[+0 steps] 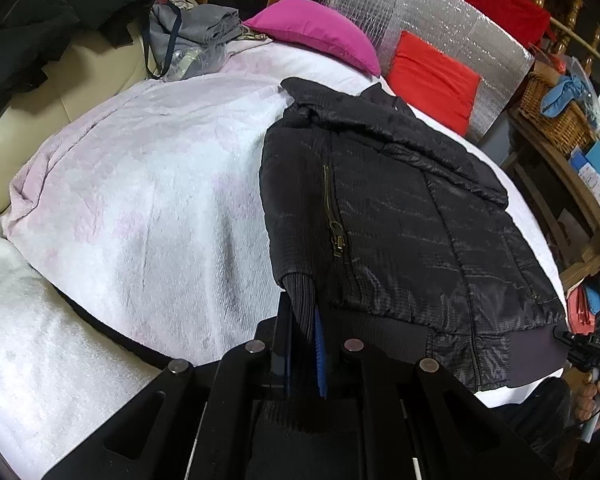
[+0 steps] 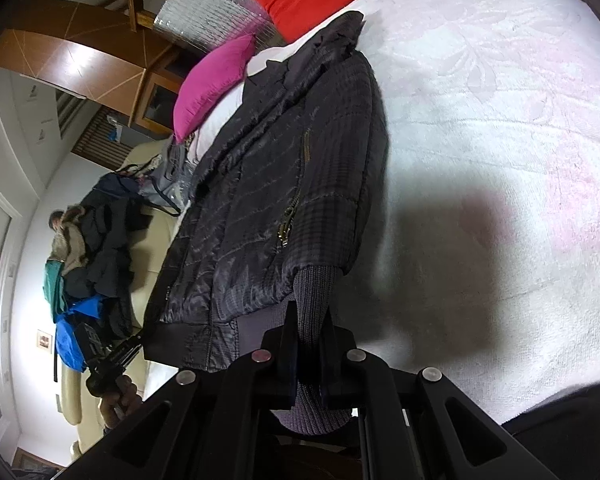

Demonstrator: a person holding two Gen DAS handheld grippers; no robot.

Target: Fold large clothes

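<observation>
A black quilted jacket (image 1: 400, 216) lies on a white and pink blanket (image 1: 148, 200), its sleeves folded in over the body. My left gripper (image 1: 302, 312) is shut on the ribbed cuff (image 1: 300, 296) of one sleeve at the jacket's hem. My right gripper (image 2: 310, 320) is shut on the ribbed cuff (image 2: 312, 292) of a sleeve in the right wrist view, where the jacket (image 2: 276, 200) runs away from me. The other gripper (image 2: 100, 352) shows at the jacket's hem corner, held by a hand.
A magenta pillow (image 1: 320, 32) and a red cushion (image 1: 432, 76) lie at the bed's head against silver foil padding (image 1: 412, 4). Dark clothes (image 1: 40, 20) pile on a cream sofa (image 1: 80, 72) at the left. A wicker basket (image 1: 552, 112) stands on wooden shelves at the right.
</observation>
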